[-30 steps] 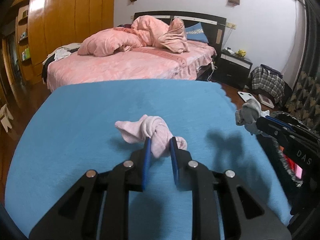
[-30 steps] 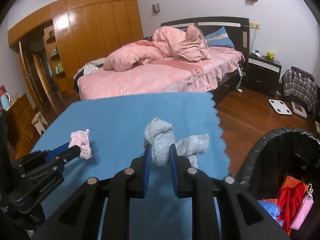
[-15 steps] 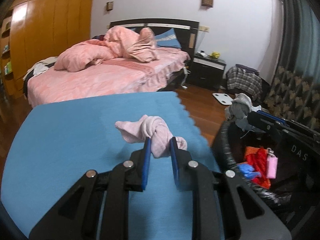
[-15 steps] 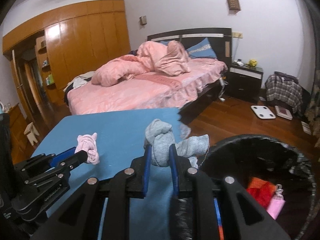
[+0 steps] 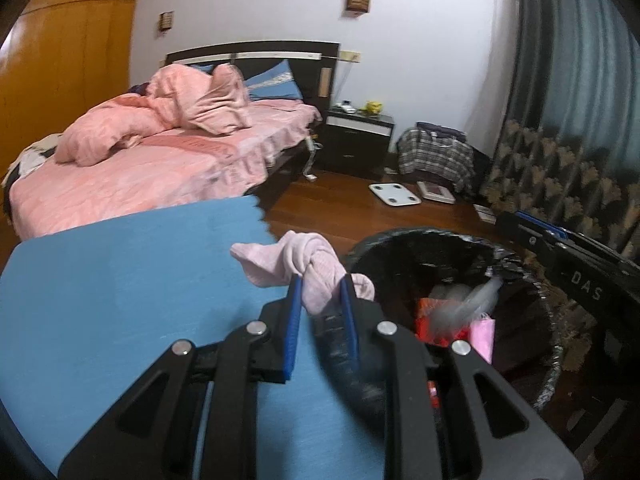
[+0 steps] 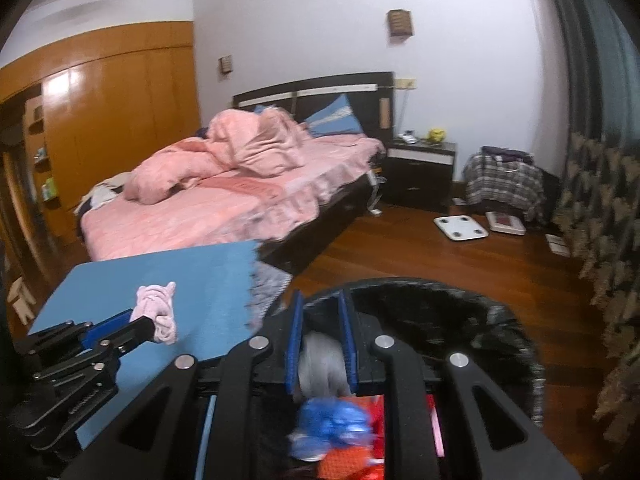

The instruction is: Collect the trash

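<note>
My left gripper (image 5: pixel 320 280) is shut on a knotted pink sock (image 5: pixel 304 256), held over the near rim of the black-lined bin (image 5: pixel 420 234) at the right end of the blue cloth (image 5: pixel 120 280). The right wrist view shows the same left gripper (image 6: pixel 148 324) with the pink sock (image 6: pixel 154 304). My right gripper (image 6: pixel 321 300) hangs over the bin (image 6: pixel 440 284), its jaws a narrow gap apart with nothing between the tips. A blurred grey sock (image 6: pixel 320 360) lies below them. In the left wrist view the grey sock (image 5: pixel 468 304) is inside the bin, apart from the right gripper (image 5: pixel 508 218).
Red, pink and blue trash (image 6: pixel 332 424) lies in the bin. Beyond it, on the wooden floor, are a white scale (image 5: pixel 394 194), a plaid bag (image 5: pixel 436 156) and a dark bedside cabinet (image 5: pixel 356 140). A pink bed (image 5: pixel 140 172) stands behind the cloth, and a patterned curtain (image 5: pixel 560 168) hangs on the right.
Both grippers have swung right, from over the blue cloth to the bin. The grey sock has left the right gripper's tips and is dropping into the bin. The pink sock stays gripped.
</note>
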A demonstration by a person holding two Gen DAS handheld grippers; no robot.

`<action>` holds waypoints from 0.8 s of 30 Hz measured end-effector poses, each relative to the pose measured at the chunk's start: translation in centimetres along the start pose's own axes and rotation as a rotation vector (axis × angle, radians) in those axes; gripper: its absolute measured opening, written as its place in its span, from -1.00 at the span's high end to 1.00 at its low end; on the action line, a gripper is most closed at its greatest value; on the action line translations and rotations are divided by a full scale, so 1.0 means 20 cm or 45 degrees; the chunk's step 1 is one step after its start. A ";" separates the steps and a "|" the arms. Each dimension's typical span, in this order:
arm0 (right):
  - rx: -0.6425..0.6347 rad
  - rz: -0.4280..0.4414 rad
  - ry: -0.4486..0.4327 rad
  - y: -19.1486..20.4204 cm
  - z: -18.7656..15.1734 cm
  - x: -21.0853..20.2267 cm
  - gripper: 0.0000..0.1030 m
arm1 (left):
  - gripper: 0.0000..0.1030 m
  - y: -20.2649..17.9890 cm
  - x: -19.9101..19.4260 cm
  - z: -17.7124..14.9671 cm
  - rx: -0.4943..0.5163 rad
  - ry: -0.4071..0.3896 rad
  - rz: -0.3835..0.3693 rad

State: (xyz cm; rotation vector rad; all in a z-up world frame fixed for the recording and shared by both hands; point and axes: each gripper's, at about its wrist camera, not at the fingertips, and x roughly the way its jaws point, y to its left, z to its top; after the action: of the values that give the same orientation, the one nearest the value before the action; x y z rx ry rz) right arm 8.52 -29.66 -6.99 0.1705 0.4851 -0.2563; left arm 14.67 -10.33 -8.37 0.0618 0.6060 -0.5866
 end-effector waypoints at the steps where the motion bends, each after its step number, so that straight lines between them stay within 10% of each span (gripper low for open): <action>1: 0.004 -0.017 -0.002 -0.03 0.00 -0.01 0.64 | 0.63 -0.04 0.02 0.01 0.011 -0.001 -0.019; 9: 0.094 -0.101 0.033 -0.28 -0.07 -0.02 0.55 | 0.56 -0.27 0.13 -0.01 0.082 0.038 -0.142; 14: 0.111 -0.168 0.015 -0.38 -0.08 -0.04 -0.16 | 0.06 -0.34 0.17 -0.01 0.108 0.033 -0.201; 24: 0.146 -0.235 -0.031 -0.48 -0.05 -0.07 -0.79 | -0.55 -0.38 0.15 -0.01 0.134 0.001 -0.188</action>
State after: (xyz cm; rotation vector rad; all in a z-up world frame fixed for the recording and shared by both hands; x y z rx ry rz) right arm 4.19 -38.28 -8.22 0.2342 0.4624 -0.4671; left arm 12.48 -18.26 -9.30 0.1170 0.5834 -0.7619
